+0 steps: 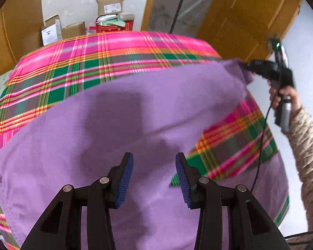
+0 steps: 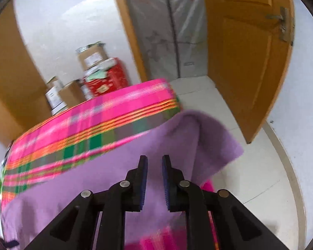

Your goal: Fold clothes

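A purple garment point(image 1: 123, 125) lies spread over a table under a pink, green and orange plaid cloth point(image 1: 114, 48). My left gripper point(image 1: 154, 160) hovers open just above the garment's near part, with nothing between its blue pads. In the left wrist view my right gripper point(image 1: 245, 64) is at the far right, held by a hand point(image 1: 281, 95), nipping the garment's far right corner and lifting it off the table. In the right wrist view the right gripper point(image 2: 154, 158) has its pads close together with the purple garment point(image 2: 177, 137) between them; a flap droops to the right.
Cardboard boxes point(image 1: 109, 6) and a red box point(image 1: 114, 26) are stacked against the wall behind the table. An open wooden door point(image 2: 246, 62) and white tiled floor point(image 2: 250, 177) lie to the right. A patterned sleeve point(image 1: 304, 145) and a black cable point(image 1: 260, 145) hang at the right.
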Demonstrator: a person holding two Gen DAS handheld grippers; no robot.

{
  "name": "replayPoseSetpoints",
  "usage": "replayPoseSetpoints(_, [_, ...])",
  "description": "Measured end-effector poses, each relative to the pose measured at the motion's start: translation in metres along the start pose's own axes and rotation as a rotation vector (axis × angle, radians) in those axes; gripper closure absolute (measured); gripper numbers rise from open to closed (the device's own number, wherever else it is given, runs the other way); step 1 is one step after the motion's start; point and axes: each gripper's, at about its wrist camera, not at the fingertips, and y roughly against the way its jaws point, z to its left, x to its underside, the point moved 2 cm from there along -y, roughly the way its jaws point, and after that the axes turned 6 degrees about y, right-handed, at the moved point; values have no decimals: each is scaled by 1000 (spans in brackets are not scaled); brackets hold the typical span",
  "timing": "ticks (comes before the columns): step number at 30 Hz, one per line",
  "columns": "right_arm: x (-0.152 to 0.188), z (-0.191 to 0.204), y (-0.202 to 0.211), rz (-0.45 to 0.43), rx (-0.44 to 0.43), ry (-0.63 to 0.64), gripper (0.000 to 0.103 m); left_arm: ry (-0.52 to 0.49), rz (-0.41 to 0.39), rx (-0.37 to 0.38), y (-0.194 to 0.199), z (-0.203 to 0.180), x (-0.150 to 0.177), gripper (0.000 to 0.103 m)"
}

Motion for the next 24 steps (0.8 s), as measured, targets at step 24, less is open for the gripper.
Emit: replayPoseSetpoints(24, [90, 223, 29, 109, -439, 631, 84, 261, -118, -256, 32, 152, -6, 59])
